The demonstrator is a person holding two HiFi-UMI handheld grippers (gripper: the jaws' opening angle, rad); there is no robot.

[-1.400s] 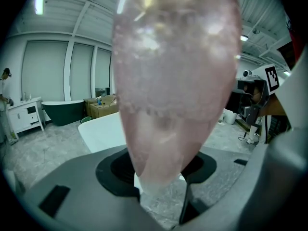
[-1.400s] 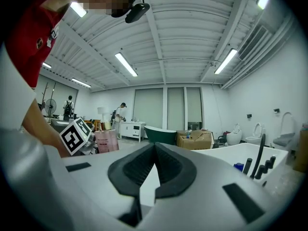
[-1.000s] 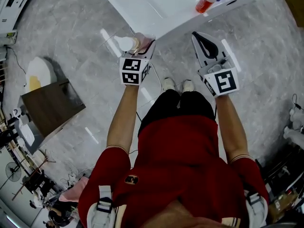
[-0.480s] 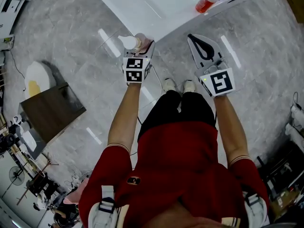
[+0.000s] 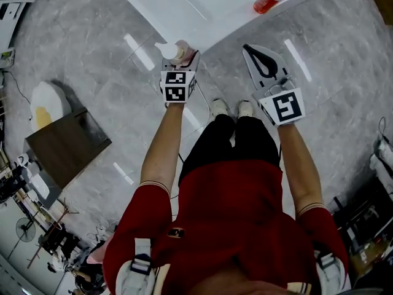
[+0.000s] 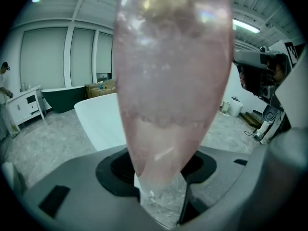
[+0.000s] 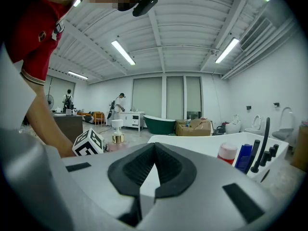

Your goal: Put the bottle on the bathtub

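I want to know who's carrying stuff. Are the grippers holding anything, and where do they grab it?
The left gripper holds the pink bottle, fingers closed on its body. The right gripper holds nothing.

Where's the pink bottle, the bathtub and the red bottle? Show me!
pink bottle [image 6: 173, 90]: left gripper view, on its see-through body.
bathtub [image 5: 184, 11]: head view, on its bare white surface.
red bottle [image 5: 265, 2]: head view, on its red body.
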